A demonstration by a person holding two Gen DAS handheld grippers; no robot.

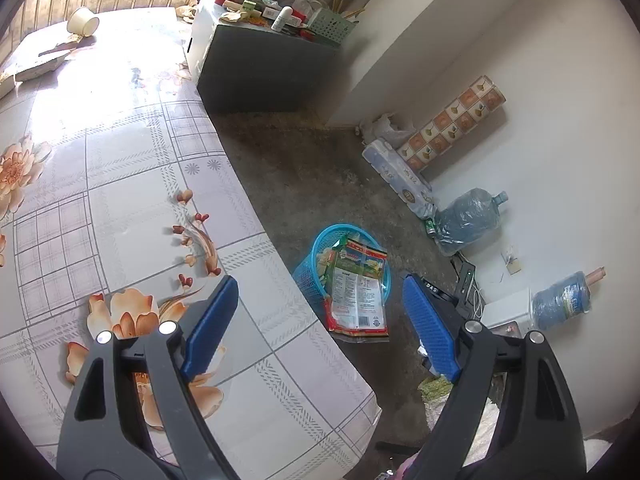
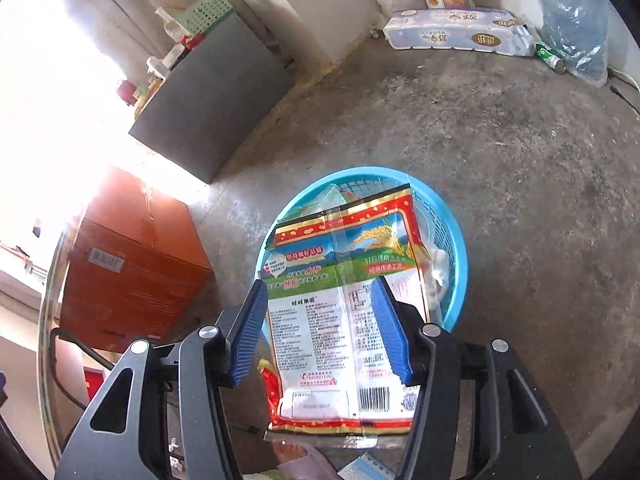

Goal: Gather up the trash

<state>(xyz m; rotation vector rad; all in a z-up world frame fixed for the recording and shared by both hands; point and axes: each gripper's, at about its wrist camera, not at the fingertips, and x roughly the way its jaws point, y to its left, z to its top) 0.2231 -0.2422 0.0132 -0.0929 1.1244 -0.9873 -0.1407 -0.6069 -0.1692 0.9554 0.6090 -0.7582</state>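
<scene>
since the snack bag [image 2: 344,312] is too long for the blue basket [image 2: 452,248], it lies propped over the rim, its tail hanging outside. my right claw [image 2: 320,332] is spread above it, pinching nothing; my left claw [image 1: 320,320] gapes empty over the table [image 1: 120,200] edge. a paper cup [image 1: 83,21] sits far off on the table.

Both cameras look down slantwise, the left from high over the tabletop [image 1: 120,200], the right close above the shared blue basket [image 2: 452,264].
</scene>
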